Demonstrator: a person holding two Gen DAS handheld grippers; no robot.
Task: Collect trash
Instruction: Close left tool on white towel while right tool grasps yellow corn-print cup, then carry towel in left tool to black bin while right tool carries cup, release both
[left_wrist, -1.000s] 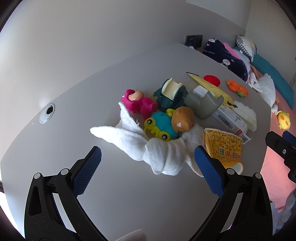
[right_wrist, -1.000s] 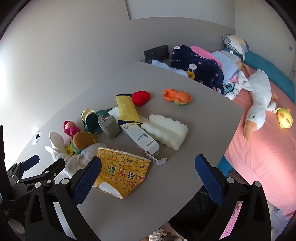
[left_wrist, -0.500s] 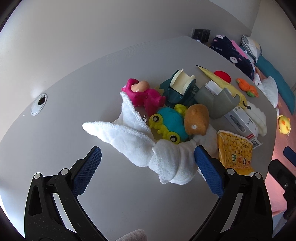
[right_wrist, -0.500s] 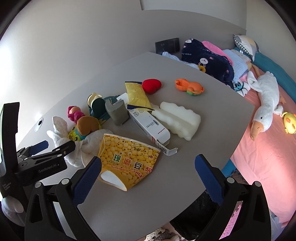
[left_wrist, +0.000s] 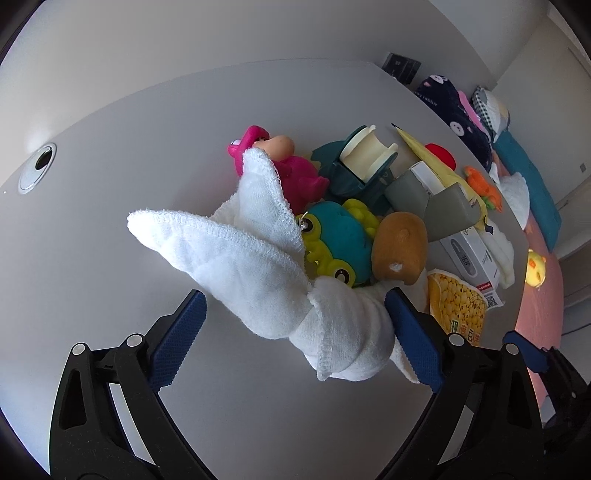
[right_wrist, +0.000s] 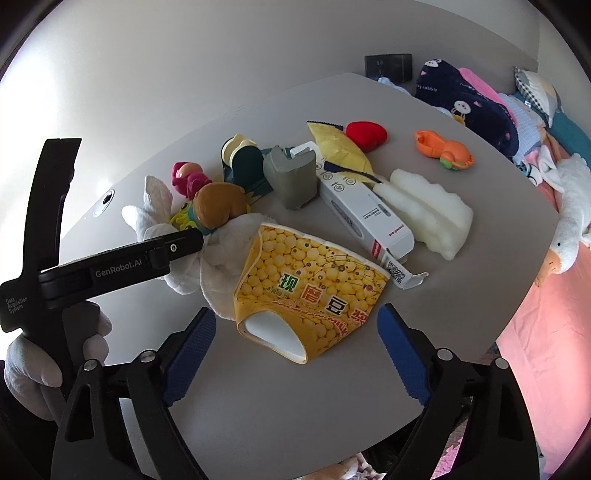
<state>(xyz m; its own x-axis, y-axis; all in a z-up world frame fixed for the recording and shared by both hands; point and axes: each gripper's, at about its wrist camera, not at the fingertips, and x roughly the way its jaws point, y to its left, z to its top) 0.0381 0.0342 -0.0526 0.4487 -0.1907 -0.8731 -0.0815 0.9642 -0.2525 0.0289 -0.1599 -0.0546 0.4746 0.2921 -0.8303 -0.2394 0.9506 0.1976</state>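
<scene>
Your right gripper (right_wrist: 295, 343) spread wide, holding nothing, fingers either side of the crushed yellow paper cup (right_wrist: 306, 288) lying on its side at the near edge of the table (right_wrist: 258, 406). Cup looks light, thin-walled, already flattened: probably collapses further under a pinch, so take it across the squashed middle, not the open mouth. Your left gripper (left_wrist: 295, 339) also wide open, straddling the knotted white towel (left_wrist: 266, 266) at near left. Farther back: white carton (right_wrist: 365, 218), yellow wrapper (right_wrist: 340, 151), foam block (right_wrist: 428, 214); toys around them stay
</scene>
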